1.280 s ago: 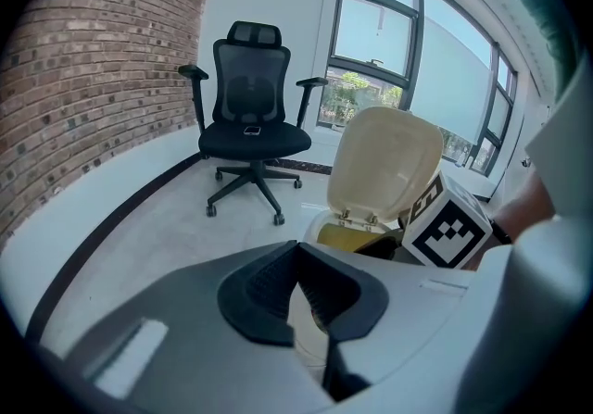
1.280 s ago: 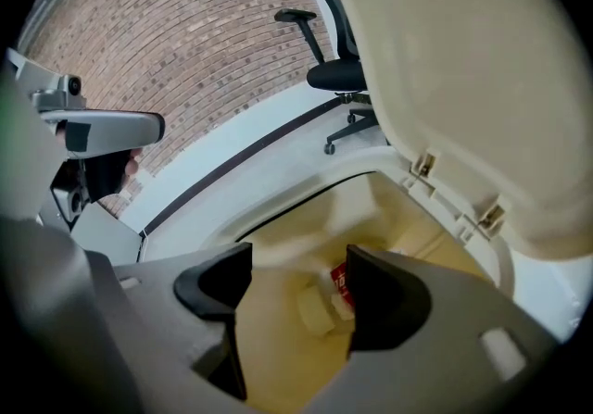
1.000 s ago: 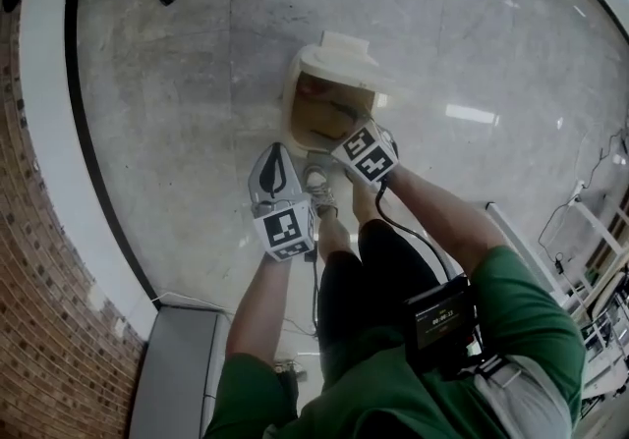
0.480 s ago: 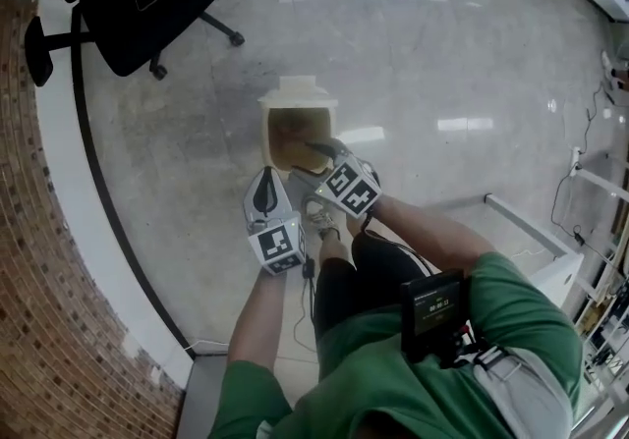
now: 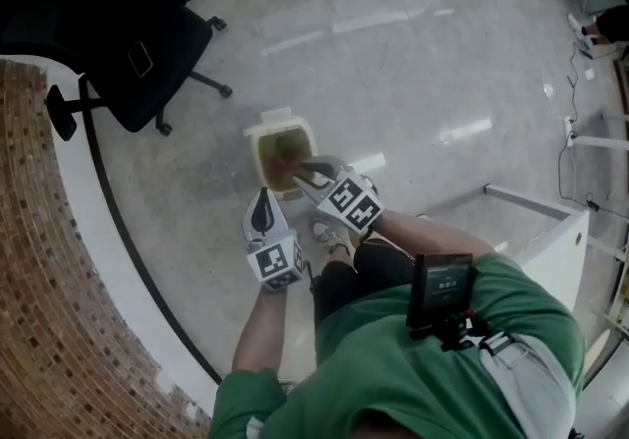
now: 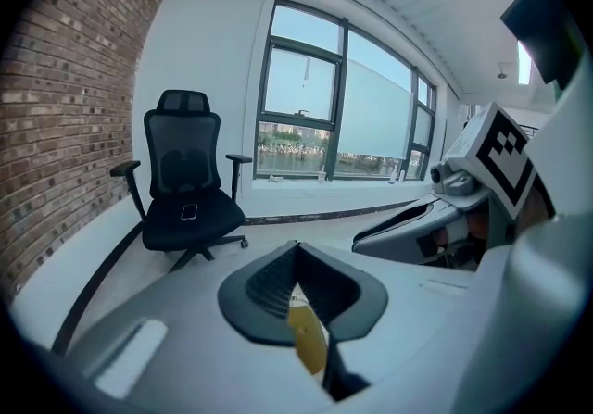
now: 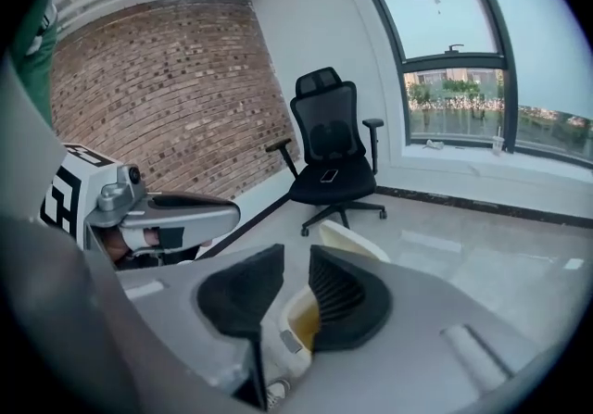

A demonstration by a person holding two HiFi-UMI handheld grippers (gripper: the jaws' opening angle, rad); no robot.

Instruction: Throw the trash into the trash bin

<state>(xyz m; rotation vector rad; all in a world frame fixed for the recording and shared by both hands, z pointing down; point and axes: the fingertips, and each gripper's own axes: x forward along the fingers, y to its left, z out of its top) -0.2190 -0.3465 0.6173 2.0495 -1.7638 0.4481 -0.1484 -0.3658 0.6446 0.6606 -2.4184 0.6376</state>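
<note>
Now: trash bin [image 5: 259,144] stands open on the floor. Right tool [image 5: 301,175] above the bin's near rim, jaws narrowly apart, just been closing, nothing between. Left tool [image 5: 263,195] beside the bin, clenched, empty.

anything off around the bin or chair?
Nothing spilled or tipped: the trash bin stands upright, lid open. Only oddity: a phone lying on the office chair seat.

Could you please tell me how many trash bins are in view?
1: the bin stands open on the floor, just ahead of the person's shoe. Others may lie outside the views.
</note>
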